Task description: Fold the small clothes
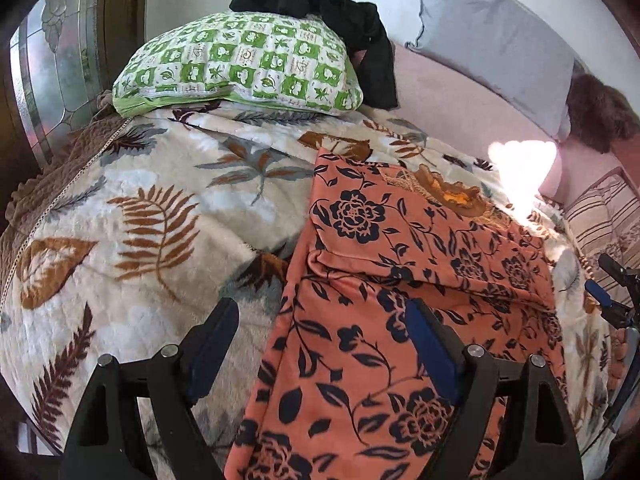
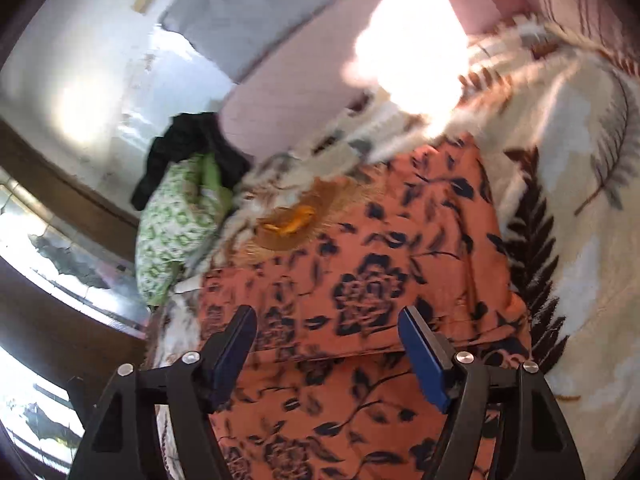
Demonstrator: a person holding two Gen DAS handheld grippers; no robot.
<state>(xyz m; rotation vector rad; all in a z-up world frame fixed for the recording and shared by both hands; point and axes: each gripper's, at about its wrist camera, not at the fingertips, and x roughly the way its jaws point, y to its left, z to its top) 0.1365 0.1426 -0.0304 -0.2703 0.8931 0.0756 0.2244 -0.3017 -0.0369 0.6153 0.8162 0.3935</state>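
Observation:
An orange garment with a dark blue flower print (image 1: 384,280) lies on the leaf-patterned blanket (image 1: 140,220), with one layer folded across itself. My left gripper (image 1: 320,320) is open and empty, hovering over the garment's near left edge. The garment also shows in the right wrist view (image 2: 372,280), blurred. My right gripper (image 2: 326,328) is open and empty above it, and shows at the right edge of the left wrist view (image 1: 612,292).
A green checked pillow (image 1: 240,64) with black clothing (image 1: 344,20) draped on it sits at the bed's far end. A grey cushion (image 1: 492,40) leans on the wall. A striped cushion (image 1: 604,216) lies right. A patterned glass panel (image 1: 60,60) stands left.

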